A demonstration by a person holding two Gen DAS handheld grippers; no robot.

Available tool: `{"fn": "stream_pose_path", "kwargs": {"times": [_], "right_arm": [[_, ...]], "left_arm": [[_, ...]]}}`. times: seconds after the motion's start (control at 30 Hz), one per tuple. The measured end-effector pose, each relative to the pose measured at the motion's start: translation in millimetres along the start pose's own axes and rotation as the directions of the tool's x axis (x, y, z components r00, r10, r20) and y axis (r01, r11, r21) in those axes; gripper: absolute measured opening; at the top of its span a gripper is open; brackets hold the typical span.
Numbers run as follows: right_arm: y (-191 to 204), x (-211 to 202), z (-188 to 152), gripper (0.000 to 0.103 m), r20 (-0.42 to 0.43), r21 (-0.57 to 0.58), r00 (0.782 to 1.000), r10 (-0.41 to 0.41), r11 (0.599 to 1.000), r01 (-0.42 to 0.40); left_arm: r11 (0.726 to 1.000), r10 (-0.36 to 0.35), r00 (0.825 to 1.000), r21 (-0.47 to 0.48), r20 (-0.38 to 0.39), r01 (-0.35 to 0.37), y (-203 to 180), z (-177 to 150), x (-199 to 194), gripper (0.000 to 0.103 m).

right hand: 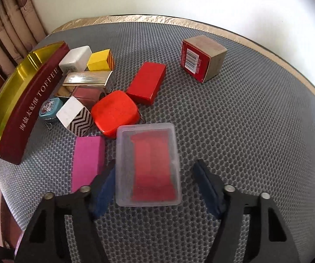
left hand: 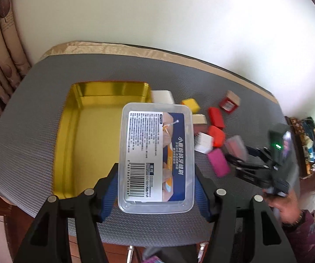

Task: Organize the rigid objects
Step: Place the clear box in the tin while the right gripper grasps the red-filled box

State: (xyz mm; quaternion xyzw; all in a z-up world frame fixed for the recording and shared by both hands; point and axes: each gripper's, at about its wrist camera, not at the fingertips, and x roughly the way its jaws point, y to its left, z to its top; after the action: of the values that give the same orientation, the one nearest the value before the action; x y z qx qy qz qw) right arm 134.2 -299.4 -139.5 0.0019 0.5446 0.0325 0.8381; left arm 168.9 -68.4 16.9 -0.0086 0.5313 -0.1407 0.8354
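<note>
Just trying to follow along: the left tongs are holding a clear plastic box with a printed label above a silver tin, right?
Not quite. The tin is gold inside, not silver, as the left wrist view shows. The rest holds: the left tongs grip the clear labelled box above it.

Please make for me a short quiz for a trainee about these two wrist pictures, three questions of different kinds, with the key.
1. True or false: the left gripper grips the labelled clear plastic box.
2. What lies between the open jaws of the right gripper? A: pink block. B: clear case with red contents. C: small teal tin.
3. Fill in: the maroon side of the gold tin reads ____.
Key: 1 true; 2 B; 3 TOFFEE.
</note>
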Motion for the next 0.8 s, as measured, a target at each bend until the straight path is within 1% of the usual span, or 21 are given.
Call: {"fn": "stream_pose_path", "kwargs": {"times": [0.03, 0.2, 0.23, 0.33, 0.43, 0.5, 0.63, 0.77, 0.8], "right_arm": [[-0.5, -0.4, 0.5, 0.050, 0.003, 0.001, 1.000, 0.000, 1.000, 0.000], [-4.2, -3.6, -6.1, 0.050, 0.025, 0.013, 1.000, 0.012, 1.000, -0.012], [-5.3, -5.6, -9.8, 0.050, 0.030, 0.013, 0.999, 0.010, 1.000, -0.011], [-6.0, -6.9, -13.4, 0.051, 0.041, 0.021, 0.999, 0.010, 1.000, -0.011], [-7.2, -8.3, -15.6, 0.051, 0.043, 0.027, 0.999, 0.015, 1.000, -0.016], [-7.0, -8.5, -15.7, 0.051, 0.043, 0.027, 0.999, 0.015, 0.999, -0.016], [-7.3, -8.7, -16.7, 0.051, 0.041, 0.028, 0.999, 0.013, 1.000, -0.014], [-11.0, -10.7, -17.5, 0.051, 0.043, 0.031, 0.999, 0.014, 0.999, -0.015], [-9.5, -9.0, -15.9, 0.051, 0.043, 0.031, 0.999, 0.014, 0.999, -0.015]], "left_arm": [[1.000, 0.012, 1.000, -0.002, 0.001, -0.012, 6.6, 5.3, 3.2, 0.062], [0.999, 0.046, 0.999, -0.026, -0.027, -0.047, 37.2, 30.0, 29.5, 0.062], [0.997, 0.070, 0.997, -0.033, -0.040, -0.071, 44.1, 35.9, 38.2, 0.062], [0.996, 0.088, 0.994, -0.024, -0.065, -0.089, 54.9, 48.0, 60.3, 0.062], [0.990, 0.140, 0.987, -0.015, -0.082, -0.141, 65.6, 57.2, 80.9, 0.062], [0.987, 0.154, 0.984, -0.026, -0.095, -0.157, 73.3, 63.4, 94.3, 0.062], [0.983, 0.182, 0.978, -0.009, -0.105, -0.184, 80.9, 69.4, 110.5, 0.062], [0.971, 0.240, 0.966, 0.029, -0.097, -0.238, 80.6, 72.3, 125.5, 0.062], [0.970, 0.245, 0.965, 0.036, -0.097, -0.242, 80.8, 72.8, 127.8, 0.062]]}}
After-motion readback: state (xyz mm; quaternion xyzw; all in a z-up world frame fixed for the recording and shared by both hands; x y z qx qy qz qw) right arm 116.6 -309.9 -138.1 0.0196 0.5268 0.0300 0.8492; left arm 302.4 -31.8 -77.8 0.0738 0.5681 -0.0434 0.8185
